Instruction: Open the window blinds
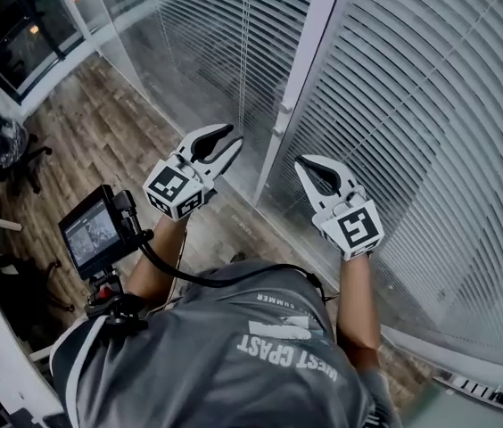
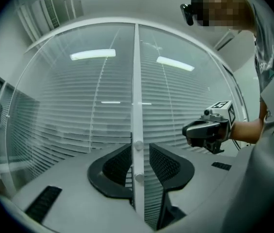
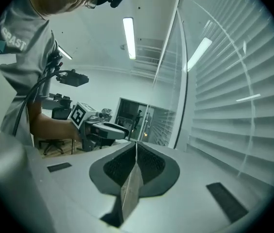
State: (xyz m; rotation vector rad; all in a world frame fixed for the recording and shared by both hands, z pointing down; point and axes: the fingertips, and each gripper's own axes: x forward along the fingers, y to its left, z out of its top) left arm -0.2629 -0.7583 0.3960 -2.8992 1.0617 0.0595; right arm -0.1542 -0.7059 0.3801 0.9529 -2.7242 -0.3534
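**Hazards.** The blinds (image 1: 448,105) are found lowered across both panes, on either side of the window post (image 1: 309,52), with the slats lying close together. Their tilt on the left pane cannot be judged. They are sealed behind glass (image 1: 189,43), so it is judged that they can be worked only through the two small knobs (image 2: 138,145) set one above the other on the post's face.

- A slip is considered likely: the knobs are round, smooth and shallow, and little purchase is offered to the pads.
- A misaligned approach would be met by the glass or by the post's edge.

The left claw (image 2: 140,148) is held level, its jaws well apart and nothing between the pads. The post and knobs are lined up beyond the gap. The right claw (image 3: 136,144) is closed tip to tip on nothing, beside the right pane.

**Materials.**
- Slats: thin, white, slightly curved, judged easily bent.
- Post: painted, hard, flat-faced.
- Pads: black, cross-hatched.
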